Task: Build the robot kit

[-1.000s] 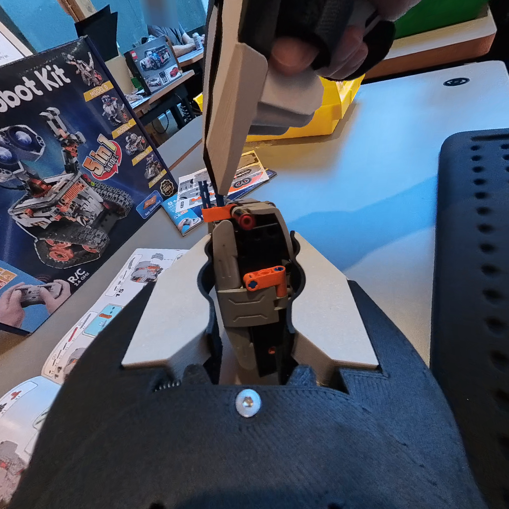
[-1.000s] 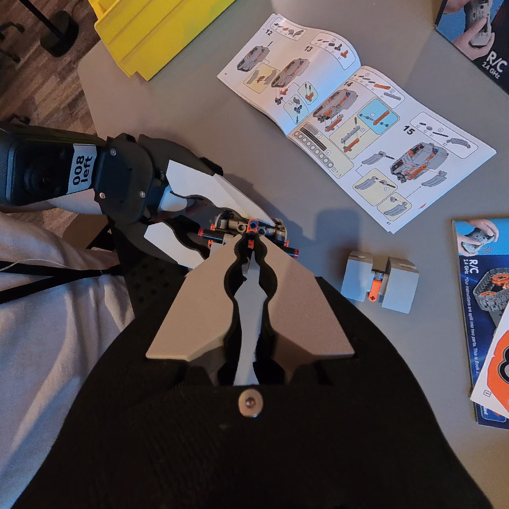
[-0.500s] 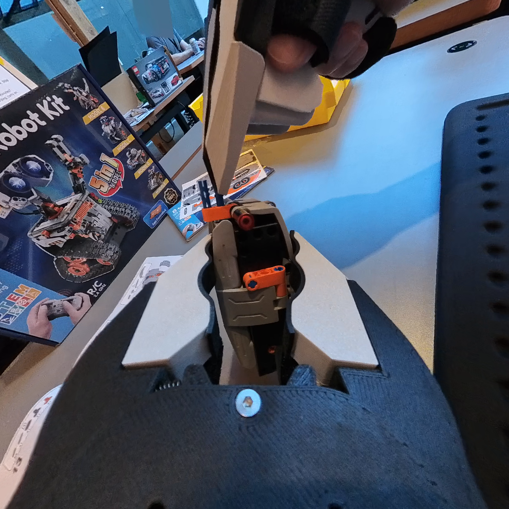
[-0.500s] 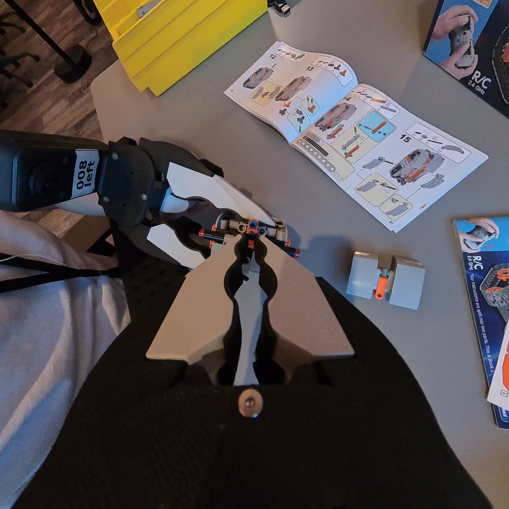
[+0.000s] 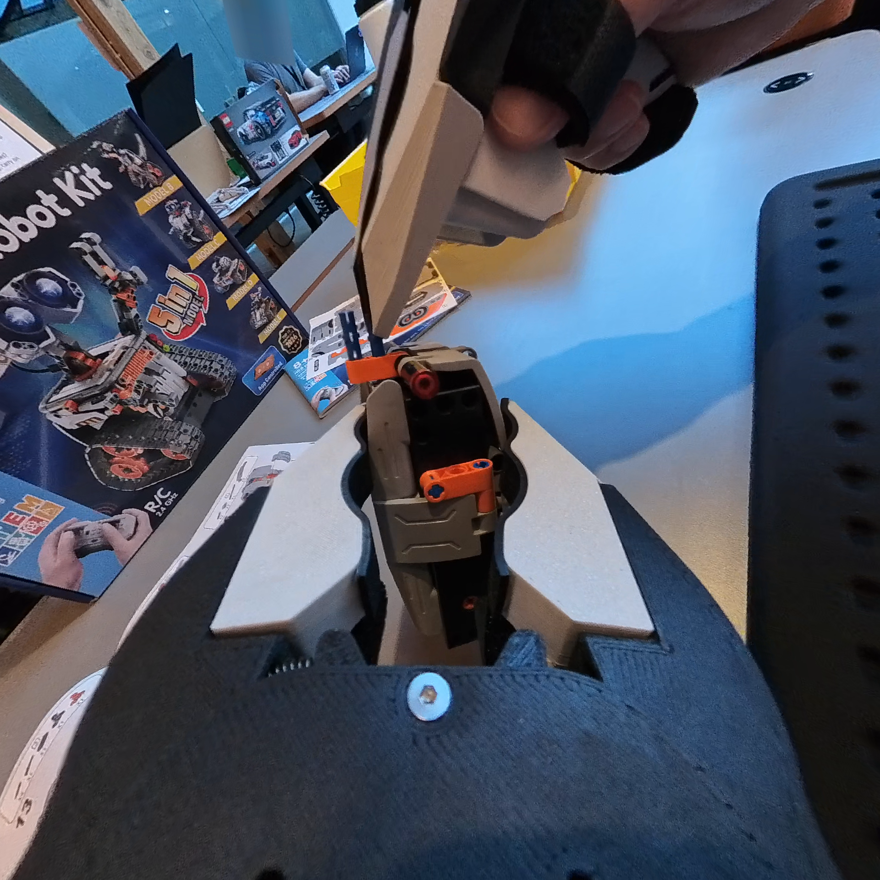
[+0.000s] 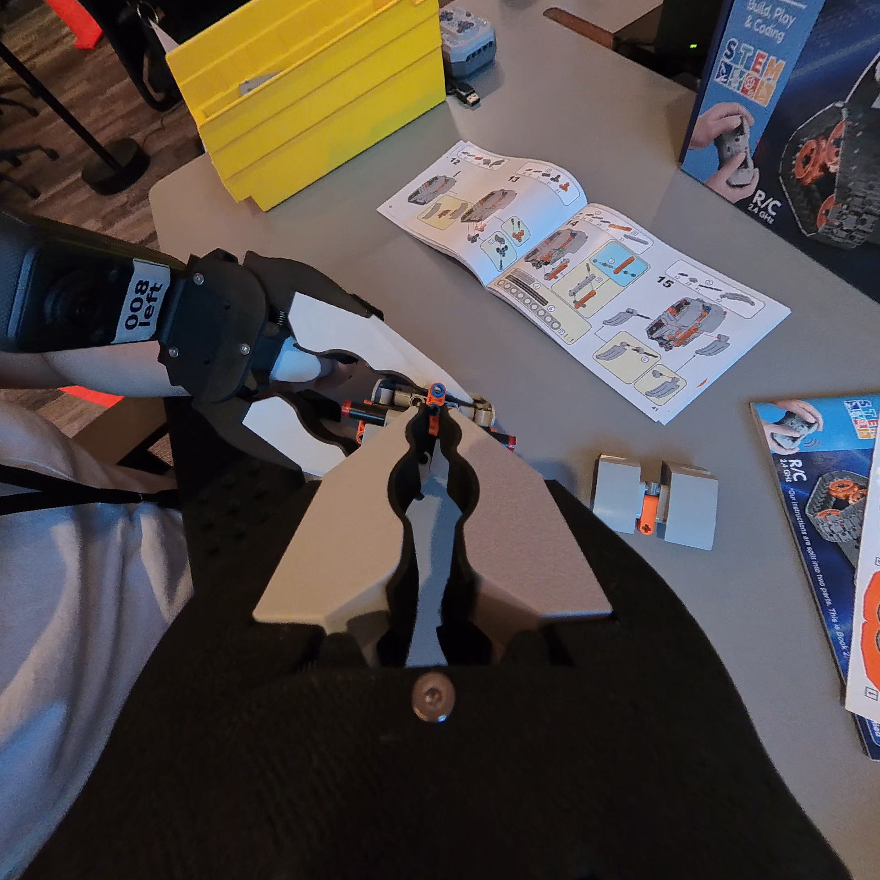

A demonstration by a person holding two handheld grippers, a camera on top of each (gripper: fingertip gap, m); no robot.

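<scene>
My left gripper (image 5: 433,428) is shut on a grey, black and orange brick-built assembly (image 5: 428,524) and holds it above the grey table (image 6: 547,119). My right gripper (image 6: 432,416) comes down from above in the left wrist view (image 5: 376,328). Its tips are shut on a small orange-and-blue pin piece (image 6: 434,397) at the top end of the assembly (image 6: 395,409). That piece sits by an orange connector (image 5: 371,369) and a dark blue axle (image 5: 350,333). The left gripper also shows in the right wrist view (image 6: 305,371).
An open instruction booklet (image 6: 585,276), a pair of grey blocks joined by an orange part (image 6: 652,500), a yellow bin (image 6: 309,95) and more booklets (image 6: 819,524) lie on the table. The kit box (image 5: 109,333) stands at the left. A black perforated panel (image 5: 819,428) is at the right. There is about 4 cm between the tips of the two grippers.
Both grippers keep their grip and their place relative to each other. They have shifted together, so the booklet, bin and box have slid across both views.
</scene>
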